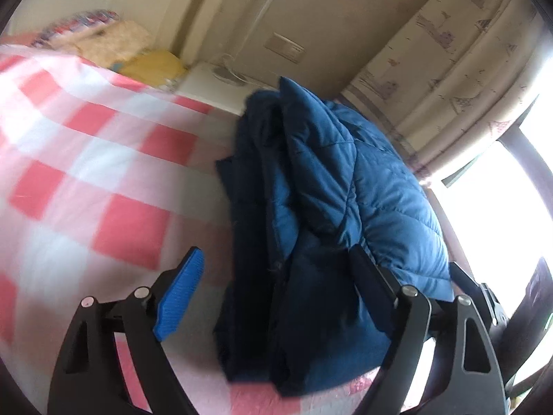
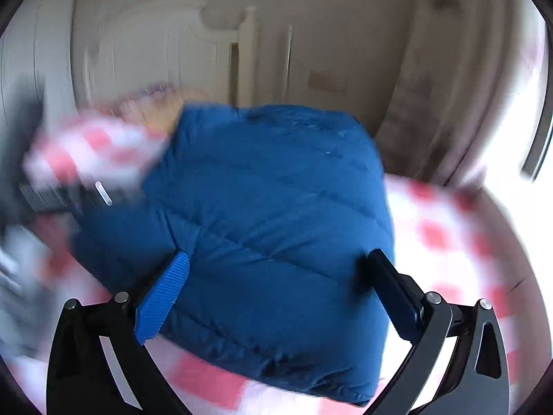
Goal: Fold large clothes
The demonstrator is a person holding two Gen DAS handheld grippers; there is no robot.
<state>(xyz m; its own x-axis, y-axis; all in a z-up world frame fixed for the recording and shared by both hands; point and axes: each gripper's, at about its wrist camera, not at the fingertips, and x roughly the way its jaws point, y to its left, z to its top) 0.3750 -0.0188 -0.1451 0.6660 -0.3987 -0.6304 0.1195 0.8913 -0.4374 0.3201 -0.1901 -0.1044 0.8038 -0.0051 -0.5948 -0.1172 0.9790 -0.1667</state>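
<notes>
Over on the left wrist view, the red-and-white checked bedspread (image 1: 86, 159) fills the whole left side, with a heap of pillows (image 1: 114, 45) up at the far end, a patterned one, a pale yellow one and a brighter yellow one bunched together. Just past them sits a white bedside table (image 1: 211, 83) with a small fan-like thing on it, too blurred to name for sure. Moving right, here is the blue puffer jacket (image 1: 325, 207), lying on the bed in a folded, bunched pile, darker lining showing along its left edge and the lighter quilted shell on the right. The left claw (image 1: 273, 276) is spread wide with nothing pinched: its blue-padded finger hangs over bare bedspread left of the jacket, while the other finger lies against the jacket's lower right part. Further right a patterned curtain (image 1: 446, 69) hangs beside a bright window. Now the right wrist view, heavily motion-blurred: at the left edge a dark device with a small white tab shows over the checks, hard to identify. In the middle the jacket (image 2: 273, 214) appears as a compact quilted block on the bedspread (image 2: 449, 242), a white headboard (image 2: 155, 45) behind it. The right claw (image 2: 280, 269) is also spread wide, its fingers standing either side of the jacket's near end, gripping nothing that I can see.
</notes>
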